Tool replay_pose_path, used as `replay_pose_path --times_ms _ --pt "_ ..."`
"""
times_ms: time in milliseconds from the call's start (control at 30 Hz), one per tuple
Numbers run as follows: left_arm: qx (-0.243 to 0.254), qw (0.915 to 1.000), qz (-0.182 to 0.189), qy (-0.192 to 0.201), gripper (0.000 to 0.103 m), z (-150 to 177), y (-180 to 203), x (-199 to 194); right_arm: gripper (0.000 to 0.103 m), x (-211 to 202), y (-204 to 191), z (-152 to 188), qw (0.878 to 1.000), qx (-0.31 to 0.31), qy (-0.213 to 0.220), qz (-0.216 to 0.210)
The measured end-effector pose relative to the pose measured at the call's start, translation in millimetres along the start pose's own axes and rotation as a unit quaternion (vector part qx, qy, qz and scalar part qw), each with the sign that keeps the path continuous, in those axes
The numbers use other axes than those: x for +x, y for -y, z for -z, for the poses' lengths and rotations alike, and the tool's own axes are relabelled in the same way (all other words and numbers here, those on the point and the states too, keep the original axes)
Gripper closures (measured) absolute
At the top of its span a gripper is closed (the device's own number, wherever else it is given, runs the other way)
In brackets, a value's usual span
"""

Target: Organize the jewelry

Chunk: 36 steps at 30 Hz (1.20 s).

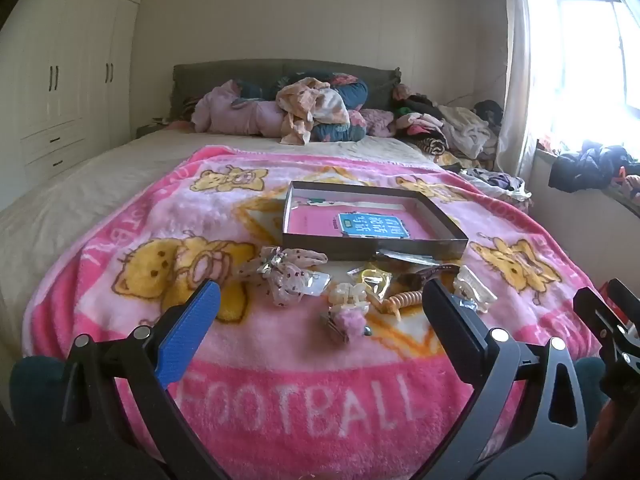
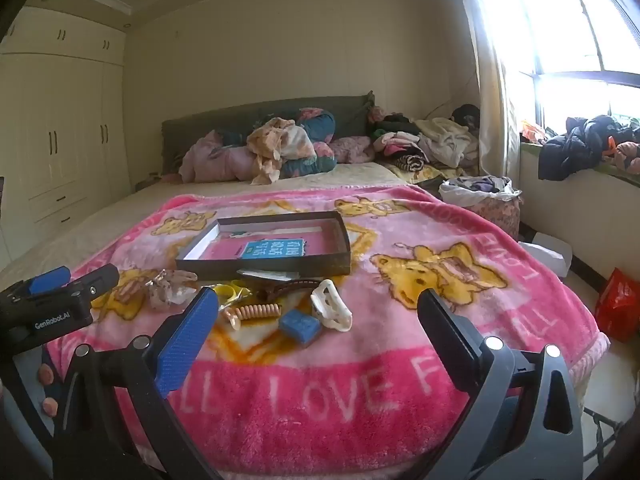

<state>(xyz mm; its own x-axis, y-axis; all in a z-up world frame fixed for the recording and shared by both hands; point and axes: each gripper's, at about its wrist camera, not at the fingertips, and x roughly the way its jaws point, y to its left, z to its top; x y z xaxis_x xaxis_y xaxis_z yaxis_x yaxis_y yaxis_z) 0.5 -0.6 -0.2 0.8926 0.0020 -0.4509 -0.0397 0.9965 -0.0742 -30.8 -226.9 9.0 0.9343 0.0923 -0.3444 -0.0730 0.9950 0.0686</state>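
Observation:
A shallow dark box (image 1: 416,245) with a pink inside and a blue label lies on the pink bear blanket (image 1: 280,384); it also shows in the right wrist view (image 2: 332,264). In front of it lie hair and jewelry pieces: a sheer dotted scrunchie (image 1: 288,272), a yellow packet (image 1: 374,280), a spiral hair tie (image 1: 402,300), a pink fluffy clip (image 1: 348,320). The right wrist view shows a white claw clip (image 2: 332,306), a blue block (image 2: 300,326) and the spiral tie (image 2: 256,312). My left gripper (image 1: 320,304) is open and empty, short of the pile. My right gripper (image 2: 318,312) is open and empty.
The bed holds piled clothes and pillows (image 1: 312,112) at the headboard. White wardrobes (image 1: 60,80) stand at the left. A window sill with dark clothes (image 2: 580,148) and a laundry basket (image 2: 492,204) are at the right. A red bag (image 2: 616,304) sits on the floor.

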Motion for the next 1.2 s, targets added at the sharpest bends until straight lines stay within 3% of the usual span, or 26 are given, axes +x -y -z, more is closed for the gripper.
replay_pose_path --times_ms 1200 --pt "-0.004 0.9998 0.008 0.018 0.011 -17 3 -10 0.006 -4 -1 -5 1.000 -0.005 0.008 0.001"
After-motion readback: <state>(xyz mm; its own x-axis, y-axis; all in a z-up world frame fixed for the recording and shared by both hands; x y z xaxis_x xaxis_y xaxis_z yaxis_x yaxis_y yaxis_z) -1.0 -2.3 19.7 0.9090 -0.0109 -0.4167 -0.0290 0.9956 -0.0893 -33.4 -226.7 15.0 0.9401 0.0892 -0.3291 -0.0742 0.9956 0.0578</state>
